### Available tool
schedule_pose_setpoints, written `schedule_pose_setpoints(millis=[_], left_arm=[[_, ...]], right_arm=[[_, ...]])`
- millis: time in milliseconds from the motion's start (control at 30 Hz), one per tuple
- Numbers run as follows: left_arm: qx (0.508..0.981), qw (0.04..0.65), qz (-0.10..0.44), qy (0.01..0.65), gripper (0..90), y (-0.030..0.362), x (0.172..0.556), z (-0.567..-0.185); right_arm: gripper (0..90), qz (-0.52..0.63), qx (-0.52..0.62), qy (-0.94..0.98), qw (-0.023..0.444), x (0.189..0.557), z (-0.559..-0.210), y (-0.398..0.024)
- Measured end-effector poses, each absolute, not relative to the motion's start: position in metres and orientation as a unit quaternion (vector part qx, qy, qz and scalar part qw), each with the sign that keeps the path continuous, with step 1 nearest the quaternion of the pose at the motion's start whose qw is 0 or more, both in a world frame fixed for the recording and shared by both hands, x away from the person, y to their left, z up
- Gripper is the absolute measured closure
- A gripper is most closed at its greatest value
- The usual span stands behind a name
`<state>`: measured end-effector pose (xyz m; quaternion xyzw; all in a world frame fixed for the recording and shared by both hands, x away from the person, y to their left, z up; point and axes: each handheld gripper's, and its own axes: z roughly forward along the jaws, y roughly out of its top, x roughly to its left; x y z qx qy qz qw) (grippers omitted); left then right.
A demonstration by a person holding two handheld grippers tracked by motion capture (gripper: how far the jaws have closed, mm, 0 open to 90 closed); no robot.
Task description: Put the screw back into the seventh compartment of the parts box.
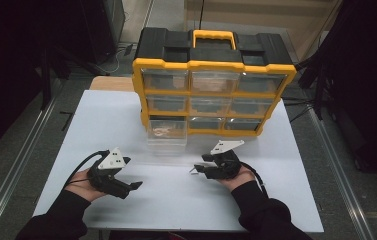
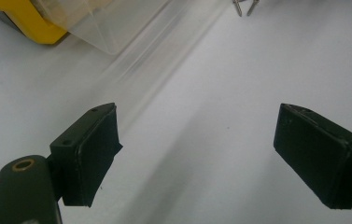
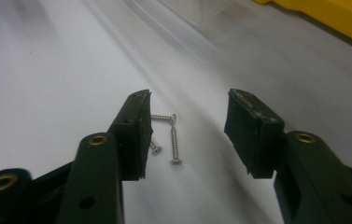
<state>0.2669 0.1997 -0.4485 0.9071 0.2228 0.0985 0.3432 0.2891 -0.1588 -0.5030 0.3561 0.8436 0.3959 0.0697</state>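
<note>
A yellow-and-black drawer organizer (image 1: 213, 82) stands at the far middle of the white counter (image 1: 126, 125), and everything here is placed from it. Its lower left clear drawer (image 1: 166, 132) is pulled out toward the person, reaching over the counter in front of the organizer. On the near side of the organizer the counter is bare and wide, with open surface running to the left, right and near edges; the organizer's right end stands close to the counter's right edge.

Three small screws (image 3: 171, 140) lie loose on the counter in front of the organizer, just right of the pulled drawer's near end. The right claw (image 3: 187, 135) is low over them, tips pointing left across the organizer's front, half open with nothing pinched; the screws lie between its jaws, next to the left one. The right hand (image 1: 238, 175) cups it from below.

The left claw (image 1: 137, 185) rests in front of the organizer's left end, pointing right, jaws wide and empty, well apart from the screws.
</note>
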Motion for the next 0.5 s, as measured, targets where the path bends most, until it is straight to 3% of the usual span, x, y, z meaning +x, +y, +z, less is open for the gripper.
schedule_pose_setpoints(millis=[133,500], left_arm=[[0.908,0.343,0.099,0.220,14.0,0.1997,0.2670,-0.4484],[0.907,0.343,0.099,0.222,14.0,0.2003,0.2668,-0.4482]], right_arm=[[62.8,0.383,0.357,0.849,0.067,0.2897,-0.5049,-0.1569],[76.5,0.368,0.350,0.859,0.068,0.2883,-0.5047,-0.1501]])
